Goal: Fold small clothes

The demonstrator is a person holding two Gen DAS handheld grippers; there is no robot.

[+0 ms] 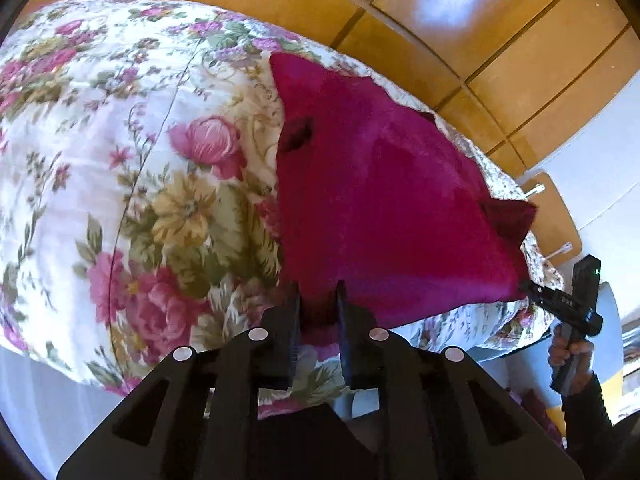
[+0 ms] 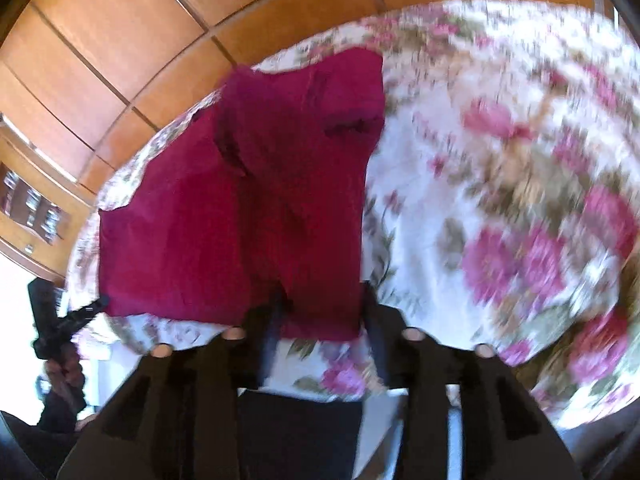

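Honestly, with the magenta garment (image 1: 380, 200) spread on the floral bedspread (image 1: 100, 160) and its near hem pinched narrowly in the left gripper (image 1: 319, 308) and loosely straddled by the half-open right gripper (image 2: 322, 312), one corner could easily get dropped mid-fold.

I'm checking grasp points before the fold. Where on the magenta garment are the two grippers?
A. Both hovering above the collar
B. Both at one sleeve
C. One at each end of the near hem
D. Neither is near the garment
C: the left gripper has the near edge of the magenta garment between its fingers, and the right gripper meets the far corner of that edge, on the floral bedspread.
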